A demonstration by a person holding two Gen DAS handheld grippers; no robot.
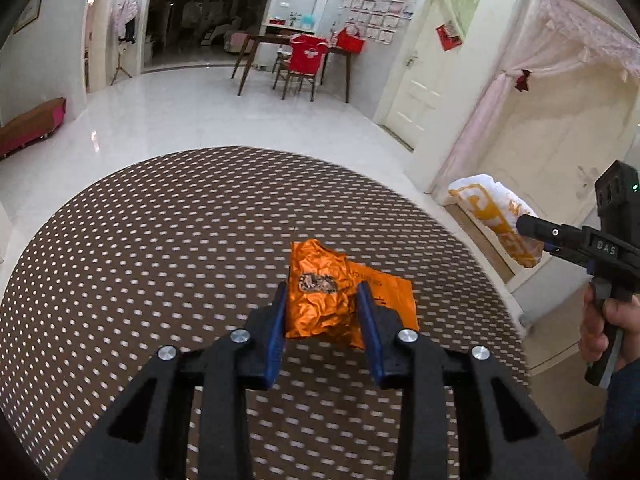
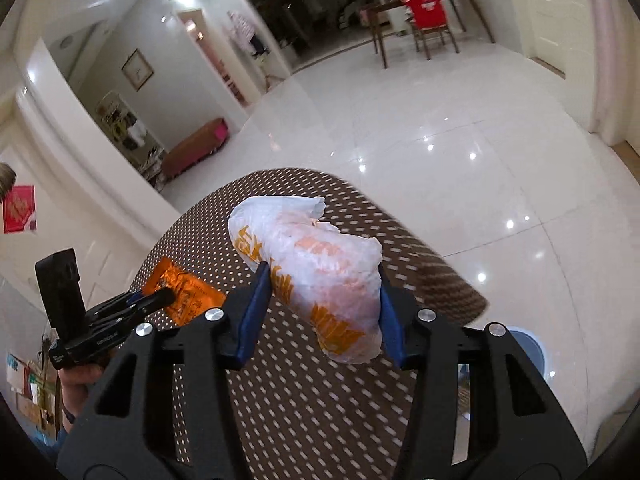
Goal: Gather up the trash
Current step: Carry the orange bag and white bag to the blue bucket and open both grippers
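Note:
A crumpled orange foil wrapper [image 1: 320, 296] lies on the round brown dotted table [image 1: 160, 240]. My left gripper [image 1: 322, 300] has its blue pads on both sides of the wrapper and is closed onto it. It also shows in the right wrist view [image 2: 184, 292], with the left gripper [image 2: 160, 298] on it. My right gripper [image 2: 320, 292] is shut on a white plastic bag with orange print [image 2: 320, 264] and holds it in the air above the table's right edge. The bag shows in the left wrist view [image 1: 496, 212] too.
A white bin with a blue rim [image 2: 528, 348] stands on the floor below the table's right side. A dining table and a chair with a red cover [image 1: 304, 56] stand far back. White doors [image 1: 420, 80] are to the right.

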